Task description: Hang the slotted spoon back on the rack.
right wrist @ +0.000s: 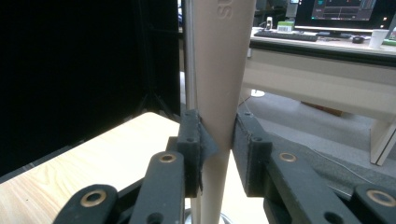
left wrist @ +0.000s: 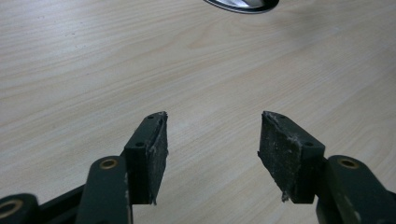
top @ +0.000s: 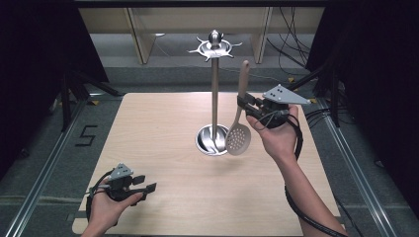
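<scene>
A beige slotted spoon point(top: 239, 123) hangs upright in the air, perforated bowl down, just right of the metal stand point(top: 214, 94). My right gripper point(top: 243, 104) is shut on its handle point(right wrist: 219, 88), with both pads pressed against it. The stand has a round base point(top: 210, 140), a tall pole and a hook ring point(top: 215, 48) on top. My left gripper point(top: 146, 182) rests open low over the table's near left corner; its jaws stand wide apart with bare wood between them point(left wrist: 212, 140). The stand's base edge point(left wrist: 243, 4) shows far ahead of it.
The light wooden table point(top: 163, 123) sits on a grey floor with rails either side. Wooden furniture legs and cables lie beyond the far edge. A desk with monitor, keyboard and cup point(right wrist: 327, 32) stands in the background of the right gripper view.
</scene>
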